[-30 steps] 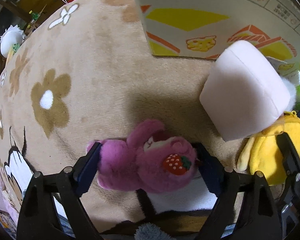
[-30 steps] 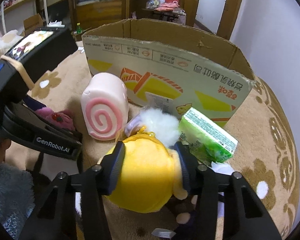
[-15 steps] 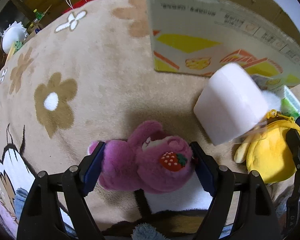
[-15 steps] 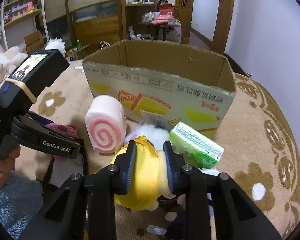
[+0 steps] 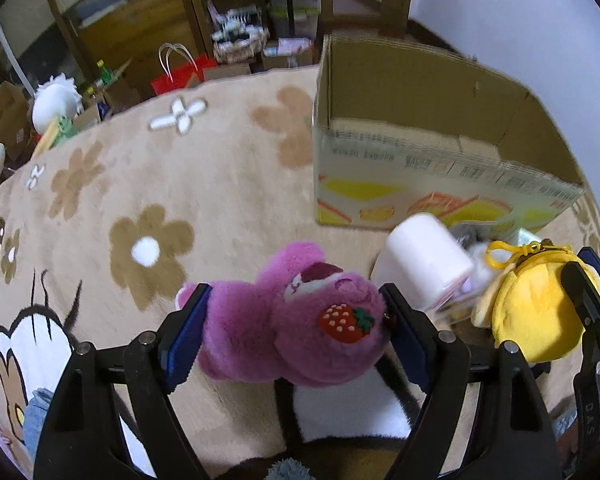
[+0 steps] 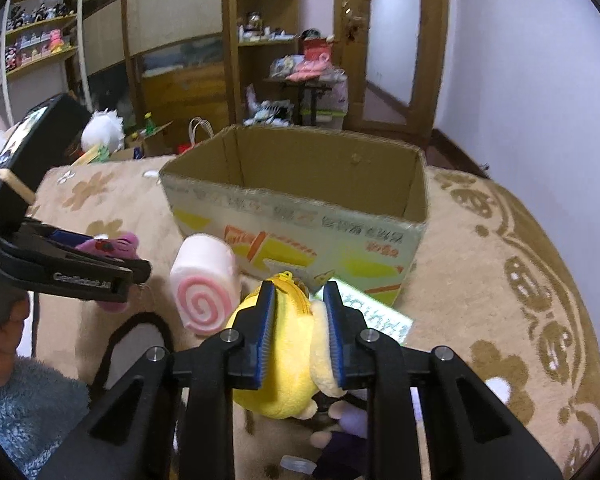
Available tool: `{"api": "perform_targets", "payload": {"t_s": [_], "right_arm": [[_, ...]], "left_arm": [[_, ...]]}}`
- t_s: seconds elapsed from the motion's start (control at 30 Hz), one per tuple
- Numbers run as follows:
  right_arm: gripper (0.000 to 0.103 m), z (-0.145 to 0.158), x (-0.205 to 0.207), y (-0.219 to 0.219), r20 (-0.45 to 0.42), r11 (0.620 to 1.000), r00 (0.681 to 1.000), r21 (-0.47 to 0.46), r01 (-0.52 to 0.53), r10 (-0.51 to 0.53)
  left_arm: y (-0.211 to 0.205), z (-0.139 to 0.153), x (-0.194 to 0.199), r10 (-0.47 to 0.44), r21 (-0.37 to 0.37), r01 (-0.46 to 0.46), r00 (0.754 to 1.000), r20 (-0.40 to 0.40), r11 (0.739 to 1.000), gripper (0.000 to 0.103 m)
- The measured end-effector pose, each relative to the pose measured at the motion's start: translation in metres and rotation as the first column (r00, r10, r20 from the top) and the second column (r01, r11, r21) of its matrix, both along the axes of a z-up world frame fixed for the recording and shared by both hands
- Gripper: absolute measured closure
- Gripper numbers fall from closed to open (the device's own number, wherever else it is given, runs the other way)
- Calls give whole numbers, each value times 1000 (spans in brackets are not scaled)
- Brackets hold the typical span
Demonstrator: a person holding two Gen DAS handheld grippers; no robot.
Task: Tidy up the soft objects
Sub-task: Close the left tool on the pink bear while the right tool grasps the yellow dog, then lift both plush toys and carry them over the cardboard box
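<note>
Since the earlier frames both toys have been lifted off the rug point(image 5: 228, 184) and the cardboard box point(image 6: 300, 200) is now seen from higher up, so its open, apparently empty inside can be looked into. The right claw point(image 6: 298, 332) has just been closing, and the yellow plush pouch point(image 6: 284, 364) is squeezed hard between its blue pads, pinched narrow across the zip end, with the body bulging out below. The left claw point(image 5: 296, 336) is held fairly wide but is filled by the purple bear point(image 5: 296, 332), which is gripped across its body with the strawberry patch facing the camera; the fur is dented in a bit at both pads, so it counts as held, not just framed.

Left behind on the rug, just in front of the box wall, are the pink swirl roll cushion point(image 6: 204, 288) and a green packet point(image 6: 372, 316), partly hidden behind the right claw.

Handling-wise, it's all light, squashy stuff, nothing breakable. The bear probably won't slip since plush grabs the pads well, but a soft body can be squeezed out sideways if swung fast, so a grip across the fat middle is best, as it's taken now. The pouch looks floppier; the plastic clip point(image 5: 496, 254) on top shouldn't be relied on as a hold. The likely next bit is carrying both over the box rim and letting go, which needs enough height to clear the front wall
</note>
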State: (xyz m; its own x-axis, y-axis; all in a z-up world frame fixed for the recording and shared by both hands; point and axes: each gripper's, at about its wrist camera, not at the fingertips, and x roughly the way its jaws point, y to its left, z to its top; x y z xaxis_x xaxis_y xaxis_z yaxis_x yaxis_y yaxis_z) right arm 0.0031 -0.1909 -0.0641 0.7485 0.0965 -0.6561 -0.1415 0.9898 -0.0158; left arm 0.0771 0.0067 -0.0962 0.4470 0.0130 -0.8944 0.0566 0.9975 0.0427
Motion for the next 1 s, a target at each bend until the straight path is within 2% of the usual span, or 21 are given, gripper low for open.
{"api": "perform_targets", "payload": {"t_s": [0.1,0.27,0.53,0.77,1.0], "right_arm": [[78,8,-4,-2,47,1000,999,-5,21,-21],[78,16,-5,-6,72,999,997,1,36,-36],[78,31,-9,-11,135,999,990,13,45,-46],[78,50,-8,-20,201,998,977,29,61,-66],[78,70,4,-20,267,998,962,11,56,-57]], "left_arm": [[0,11,-5,0,-12,1,998,58,1000,21],[-3,31,-16,-6,-27,11,987,160,1000,21],[-2,56,-29,11,-54,7,950,312,998,21],[-6,71,-33,6,-43,13,916,401,999,21],[-21,83,-24,-47,0,53,882,469,999,21]]}}
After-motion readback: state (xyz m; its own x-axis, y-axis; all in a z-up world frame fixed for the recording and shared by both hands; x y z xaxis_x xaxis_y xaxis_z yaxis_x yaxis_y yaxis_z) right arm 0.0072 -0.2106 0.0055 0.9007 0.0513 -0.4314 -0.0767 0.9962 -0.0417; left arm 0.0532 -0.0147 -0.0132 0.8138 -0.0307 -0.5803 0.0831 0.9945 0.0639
